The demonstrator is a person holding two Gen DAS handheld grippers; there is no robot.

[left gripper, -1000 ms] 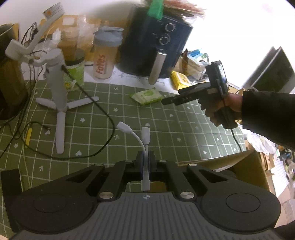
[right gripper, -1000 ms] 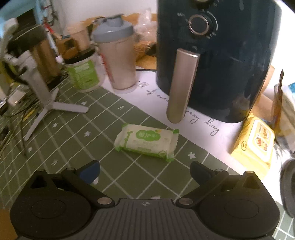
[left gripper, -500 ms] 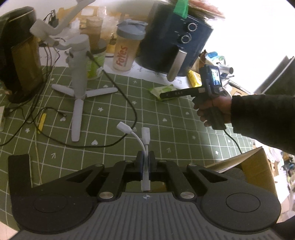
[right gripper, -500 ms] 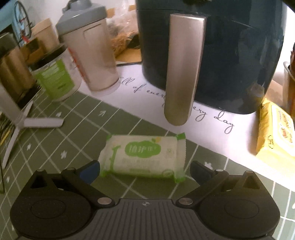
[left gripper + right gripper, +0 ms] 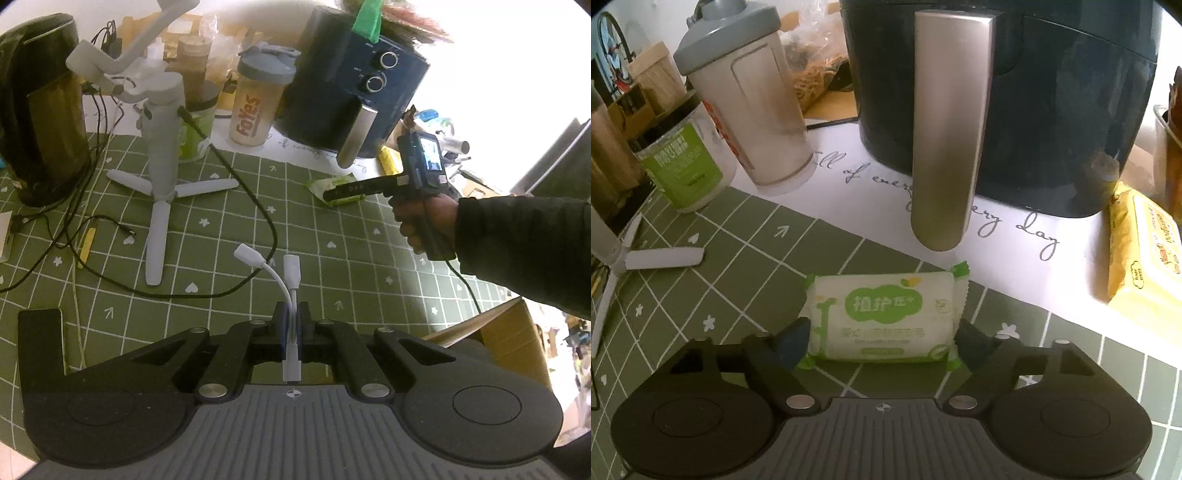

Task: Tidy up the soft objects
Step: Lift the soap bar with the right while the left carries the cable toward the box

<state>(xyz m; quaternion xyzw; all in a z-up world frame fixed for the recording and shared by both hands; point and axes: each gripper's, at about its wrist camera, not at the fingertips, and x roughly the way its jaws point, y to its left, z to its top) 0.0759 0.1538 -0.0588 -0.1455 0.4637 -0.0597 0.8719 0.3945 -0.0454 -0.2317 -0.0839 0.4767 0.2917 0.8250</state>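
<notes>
Navy air fryer (image 5: 1015, 110) looms just behind the green-and-white tissue pack (image 5: 882, 317) on the checked green mat (image 5: 746, 258), "FoYes" shaker (image 5: 258, 107) beside it. Right gripper (image 5: 882, 339) is closing, pack between its jaws. Left gripper (image 5: 291, 332) pinches a white adapter cable (image 5: 290, 280).

Your left gripper (image 5: 291, 325) points steeply down, its 2 jaws clamped tight on a short white cable (image 5: 290, 291) whose 2 plugs stick out past the fingertips. Your right gripper (image 5: 882, 341) also tilts steeply down, far and to the right of the left one. Its jaws are closing with the wipes pack (image 5: 882, 317) between them; the pads sit at the pack's crimped ends, not yet squeezing it. Your right hand (image 5: 424, 218) wraps the pistol handle, fingers curled round it, dark sleeve (image 5: 517, 243) reaching in from the right.
</notes>
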